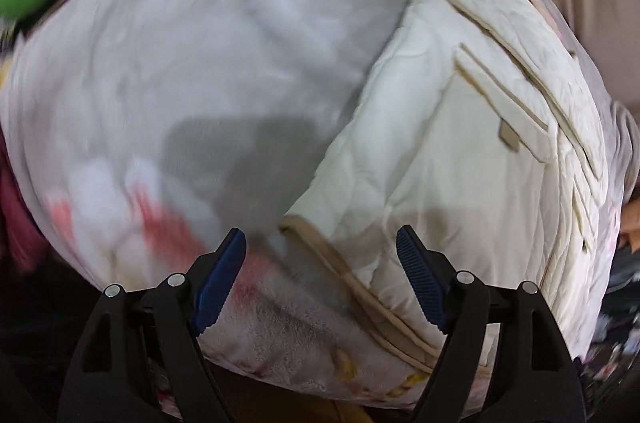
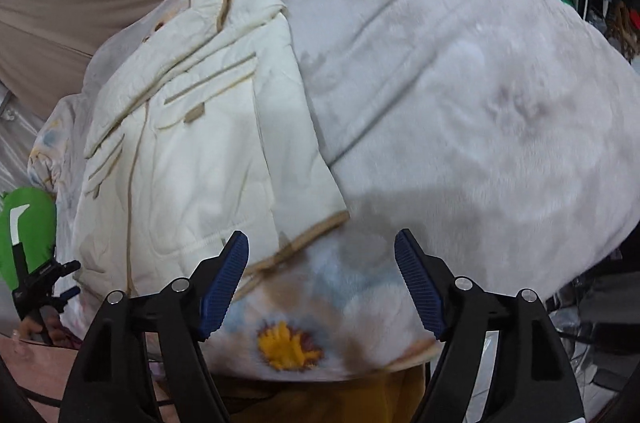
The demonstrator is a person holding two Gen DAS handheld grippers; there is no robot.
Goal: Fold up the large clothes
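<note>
Grey fleece blanket point(image 2: 460, 83) with flower prints covers the surface. Both grippers – left gripper point(image 1: 320, 279), right gripper point(image 2: 320, 279) – gape wide, holding nothing. Cream quilted jacket point(image 2: 192, 143), tan-trimmed and folded, lies on it – long axis from five to eleven o'clock, its hem corner just beyond the right jaws at eleven o'clock.

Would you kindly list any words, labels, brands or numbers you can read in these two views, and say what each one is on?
No readable text in either view.
Cream jacket: tan trim only, no label showing.
Grey blanket: flower print, no writing.
Green object: a white mark, not legible as a letter.
Left gripper and right gripper: no markings legible.
</note>
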